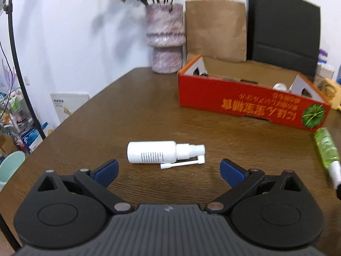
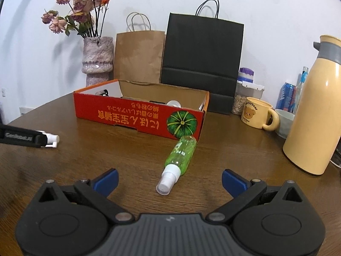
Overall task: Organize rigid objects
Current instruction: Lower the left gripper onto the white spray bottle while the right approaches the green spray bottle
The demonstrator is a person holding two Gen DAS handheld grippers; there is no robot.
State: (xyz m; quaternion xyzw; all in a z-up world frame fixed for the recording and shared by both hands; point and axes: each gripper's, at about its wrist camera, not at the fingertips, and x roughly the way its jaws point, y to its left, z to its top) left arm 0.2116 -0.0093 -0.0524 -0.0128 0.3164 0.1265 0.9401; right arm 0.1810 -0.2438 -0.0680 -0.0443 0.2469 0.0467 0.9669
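Two spray bottles lie on the brown wooden surface (image 1: 149, 111) outside the red cardboard box (image 2: 136, 119), so we judge the organizing only partly done: the box already holds a few items, of which we can make out a white rounded one (image 2: 173, 103) and something dark near its left end, too hidden to name. Our left claw (image 1: 169, 169) is released, jaws spread wide, with the white spray bottle (image 1: 157, 154) lying on its side just ahead of the gap, nozzle toward the right and untouched. Our right claw (image 2: 170, 181) is likewise released and holds nothing; the green spray bottle (image 2: 181, 155) lies before it, cap toward us, its base just beside the box's near corner. Both bottles remain to be picked up and, we suppose, placed in the box. The left wrist view shows the white bottle whole, while the right wrist view shows only its nozzle end (image 2: 51, 140) past the dark body of the other gripper. The right wrist view alone gives us the yellow thermos jug (image 2: 315, 117), the bear mug (image 2: 257, 115) and jars behind. Only the left view shows the shelves and clutter beyond the surface's left edge.
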